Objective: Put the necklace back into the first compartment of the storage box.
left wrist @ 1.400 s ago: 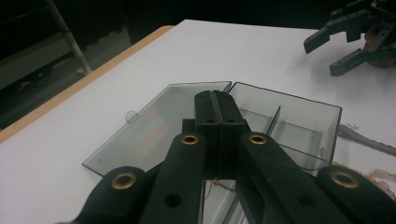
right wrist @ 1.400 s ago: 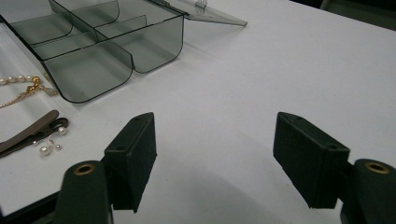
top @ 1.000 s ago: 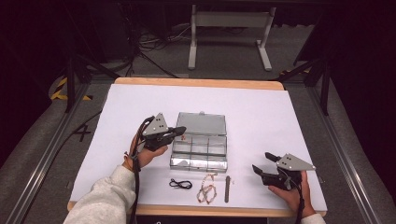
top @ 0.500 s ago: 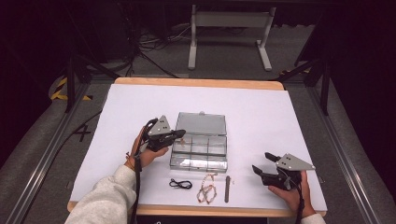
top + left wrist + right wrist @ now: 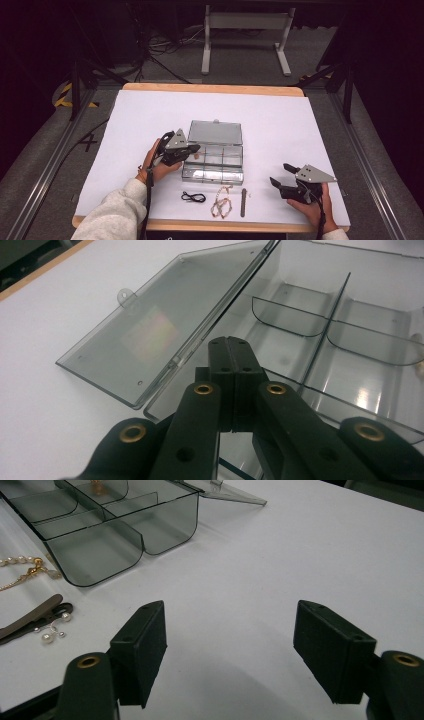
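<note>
Two grippers by a clear box on a white table

The left gripper [image 5: 192, 148] has its jaws pressed together, holding nothing, right over the left end of the open clear box [image 5: 215, 159]. In front of the box lie a black hair tie [image 5: 193, 197], a bead necklace [image 5: 221, 203] and a hair clip [image 5: 243, 201]. The right gripper [image 5: 282, 175] rests on the table [image 5: 280, 120], jaws spread, well apart from the box.

On the table [image 5: 300, 120] the compartment box [image 5: 214, 162] lies in the middle, its lid [image 5: 216, 132] open behind it, with a cord [image 5: 193, 197], necklace [image 5: 221, 205] and hair clip [image 5: 243, 201] in front, left to right.
</note>
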Demonstrator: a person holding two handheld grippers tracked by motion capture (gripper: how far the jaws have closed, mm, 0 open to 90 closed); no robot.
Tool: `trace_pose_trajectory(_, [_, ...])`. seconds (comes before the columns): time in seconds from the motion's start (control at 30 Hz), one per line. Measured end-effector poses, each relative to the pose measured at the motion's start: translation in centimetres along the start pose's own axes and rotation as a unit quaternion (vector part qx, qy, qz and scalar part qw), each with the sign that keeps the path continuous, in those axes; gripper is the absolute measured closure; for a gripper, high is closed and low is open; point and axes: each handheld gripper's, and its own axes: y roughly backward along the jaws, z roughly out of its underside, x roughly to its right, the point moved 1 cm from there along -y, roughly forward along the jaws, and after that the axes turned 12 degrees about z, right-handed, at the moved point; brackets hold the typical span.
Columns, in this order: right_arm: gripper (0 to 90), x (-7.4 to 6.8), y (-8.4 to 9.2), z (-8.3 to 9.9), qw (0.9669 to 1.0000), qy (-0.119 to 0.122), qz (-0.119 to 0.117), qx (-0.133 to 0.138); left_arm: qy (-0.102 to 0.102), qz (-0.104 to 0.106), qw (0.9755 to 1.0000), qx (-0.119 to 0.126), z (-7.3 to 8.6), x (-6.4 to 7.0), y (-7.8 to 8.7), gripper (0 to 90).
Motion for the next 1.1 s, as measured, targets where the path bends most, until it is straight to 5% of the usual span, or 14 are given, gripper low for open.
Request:
trace_pose_trajectory(0.73, [29.5,0.0,0.0,0.0,1.0,0.0,-0.001,-0.001,0.005,-0.002,1.0,-0.002,0.4,-0.2,-0.1,86.6])
trace_pose_trajectory(1.1, [30.4,-0.1,0.0,0.0,1.0,0.005,0.0,-0.001,-0.003,-0.016,0.9993,0.034,0.2,0.2,2.1,74.5])
